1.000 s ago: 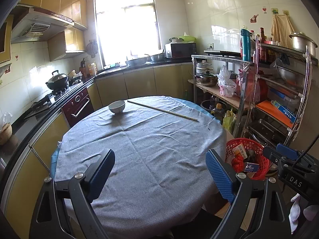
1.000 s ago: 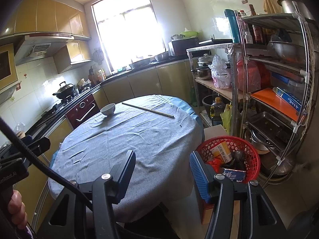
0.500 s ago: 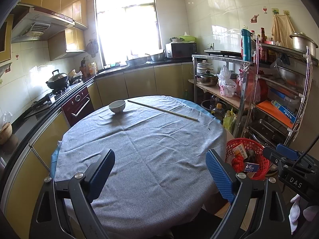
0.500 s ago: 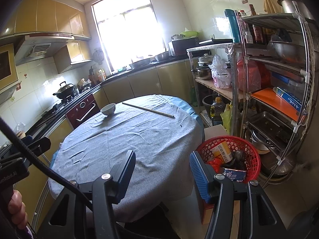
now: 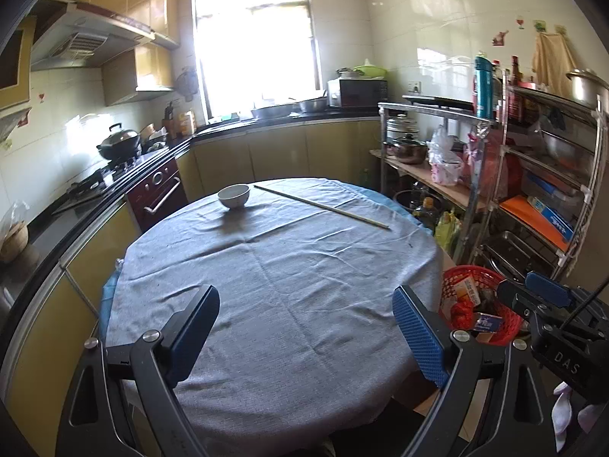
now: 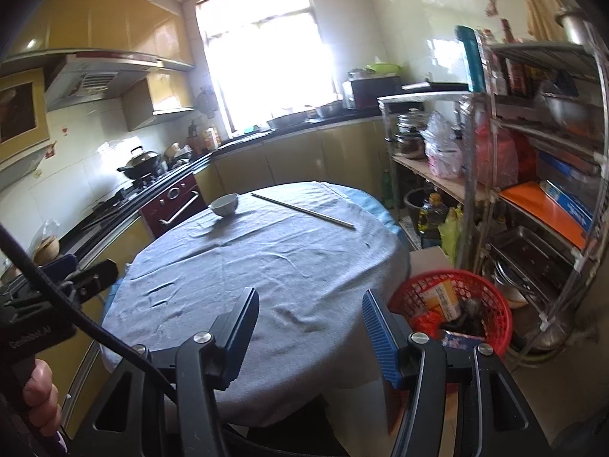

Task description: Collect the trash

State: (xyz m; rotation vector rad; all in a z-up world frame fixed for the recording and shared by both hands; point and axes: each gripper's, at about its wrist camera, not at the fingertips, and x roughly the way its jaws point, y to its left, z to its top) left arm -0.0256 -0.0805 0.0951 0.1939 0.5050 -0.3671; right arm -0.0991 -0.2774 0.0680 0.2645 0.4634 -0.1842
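A red basket (image 5: 481, 280) (image 6: 491, 297) holding boxes and wrappers stands on the floor at the right of the round table (image 5: 289, 274) (image 6: 266, 266), which has a grey cloth. My left gripper (image 5: 304, 327) is open and empty over the table's near edge. My right gripper (image 6: 310, 327) is open and empty at the table's near right edge, just left of the basket. It also shows in the left wrist view (image 5: 548, 297). The left gripper shows at the left of the right wrist view (image 6: 76, 274).
A white bowl (image 5: 233, 195) (image 6: 225, 204) and a long thin stick (image 5: 321, 205) (image 6: 302, 209) lie at the table's far side. A metal rack (image 5: 540, 175) (image 6: 533, 175) with pots and bags stands right. Counters and a stove (image 5: 114, 160) run along the left.
The left wrist view is unchanged. The right wrist view has turned or shifted slightly, so the basket and rack sit a little differently and look blurred.
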